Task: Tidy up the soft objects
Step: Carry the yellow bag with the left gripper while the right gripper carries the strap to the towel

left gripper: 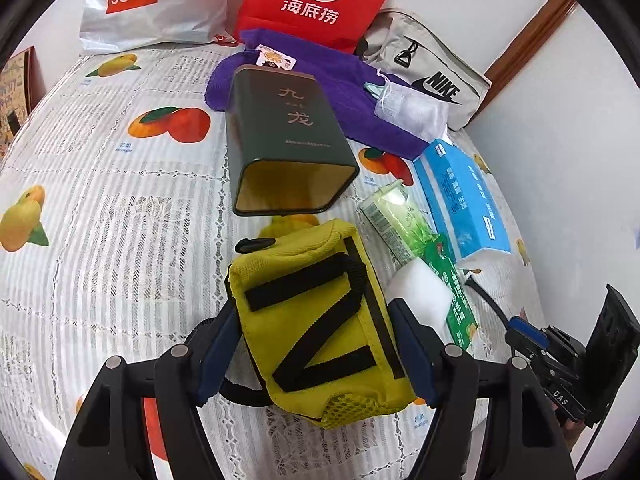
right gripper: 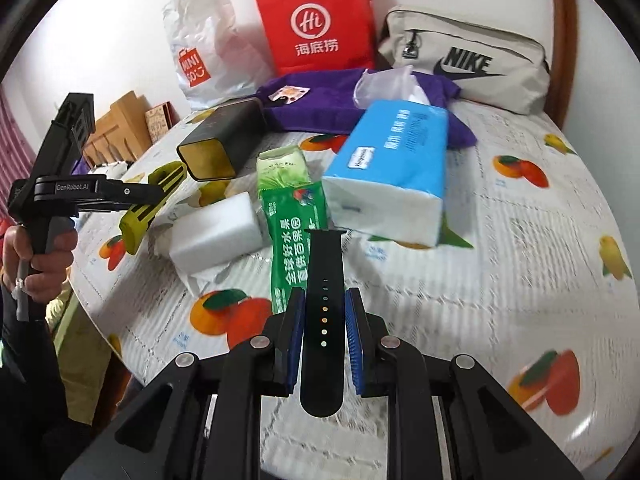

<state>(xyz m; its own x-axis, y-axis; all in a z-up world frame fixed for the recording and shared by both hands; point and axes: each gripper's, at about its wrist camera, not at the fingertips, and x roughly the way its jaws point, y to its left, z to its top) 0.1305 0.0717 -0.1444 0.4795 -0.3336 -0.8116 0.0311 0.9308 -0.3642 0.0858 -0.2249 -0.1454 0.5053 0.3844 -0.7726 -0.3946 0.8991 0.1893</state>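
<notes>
While a round table (right gripper: 520,208) under a white lace-pattern cloth printed with oranges and mangoes fills both views, the biggest things stand at its far edge against the wall: a red non-woven shopping bag (right gripper: 316,20) with a white logo, a crinkled white plastic bag (right gripper: 204,40) with an orange label to its left, and a beige zip pouch (right gripper: 464,60) with a black brand mark to its right. Just in front of these lies a purple terry towel (left gripper: 340,92), crumpled. On the towel's near edge rests a dark green rectangular tin (left gripper: 284,136), on its side with its open mouth toward the camera. To the right sits a blue soft pack of tissues (right gripper: 400,148), then a white foam block (right gripper: 218,232), a green printed sachet (right gripper: 292,240) and a pale green small packet (left gripper: 394,216), all close together.

A yellow fabric pouch (left gripper: 320,320) with black straps sits between the fingers of the left gripper (left gripper: 316,344), which clasps it at both sides just above the cloth. The right gripper (right gripper: 322,320) is clamped on a black perforated rubber watch strap (right gripper: 324,304), held off the table and pointing toward the sachet.
</notes>
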